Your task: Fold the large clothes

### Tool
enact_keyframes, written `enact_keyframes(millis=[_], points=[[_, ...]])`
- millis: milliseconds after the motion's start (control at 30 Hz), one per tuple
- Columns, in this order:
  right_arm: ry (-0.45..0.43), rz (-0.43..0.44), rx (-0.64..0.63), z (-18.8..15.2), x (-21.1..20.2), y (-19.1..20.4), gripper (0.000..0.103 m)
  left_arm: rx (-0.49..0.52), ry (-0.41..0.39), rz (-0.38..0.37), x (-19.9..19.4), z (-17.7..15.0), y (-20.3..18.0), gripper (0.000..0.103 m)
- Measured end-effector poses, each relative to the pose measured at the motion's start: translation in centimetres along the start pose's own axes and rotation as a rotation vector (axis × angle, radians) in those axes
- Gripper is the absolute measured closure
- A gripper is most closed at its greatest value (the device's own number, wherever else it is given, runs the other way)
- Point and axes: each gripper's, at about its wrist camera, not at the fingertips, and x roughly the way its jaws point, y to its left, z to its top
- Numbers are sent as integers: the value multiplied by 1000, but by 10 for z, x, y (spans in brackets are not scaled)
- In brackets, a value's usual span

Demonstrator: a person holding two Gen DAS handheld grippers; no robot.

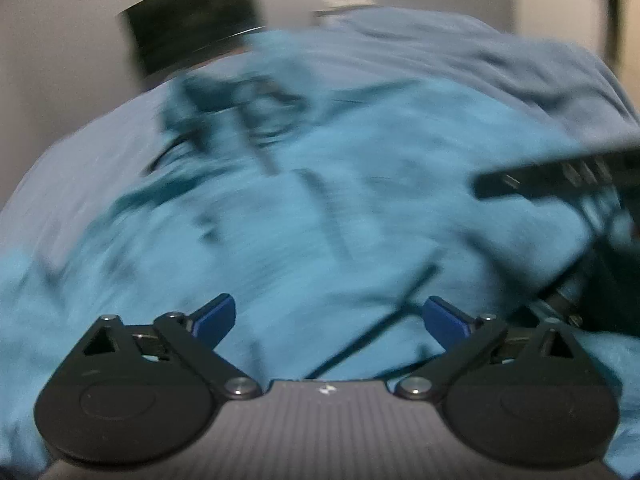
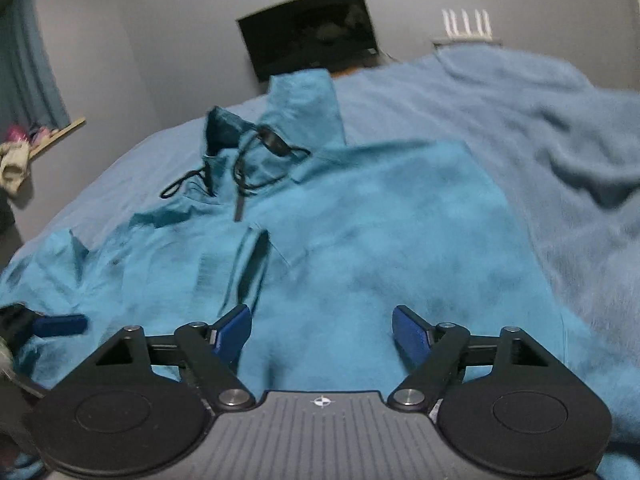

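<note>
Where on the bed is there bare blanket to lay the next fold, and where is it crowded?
Free: the blue blanket to the right of the teal hoodie, up to the far edge. A narrower strip lies left of the hood. Crowded: the drawcords at the collar, and bottom left, where the left gripper sits on the fabric.

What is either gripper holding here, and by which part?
Nothing. The left gripper and right gripper both stand open above the teal hoodie, with no cloth between their fingers.
</note>
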Motion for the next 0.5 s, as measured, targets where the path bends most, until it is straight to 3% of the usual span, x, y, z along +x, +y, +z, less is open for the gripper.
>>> enact_keyframes(millis=[67,133,167,233,300,367,500], points=[[-4,1,22,1,5,-8,24,115,-13,12,12,3,-24,16],[-8,-5,25,1,6,-13,24,164,15,43,28,6,-37,38],[-10,-4,28,1,7,-16,24,153,29,36,34,7,-37,43],[-6,1,34,1,10,-19,25,80,26,21,39,10,-29,71],[-1,6,42,1,11,-22,25,-29,-3,2,33,12,-12,92],[5,10,45,2,12,-23,25,-147,-63,7,15,10,10,92],[13,25,40,3,14,-22,25,-357,-157,84,-21,-5,64,93]])
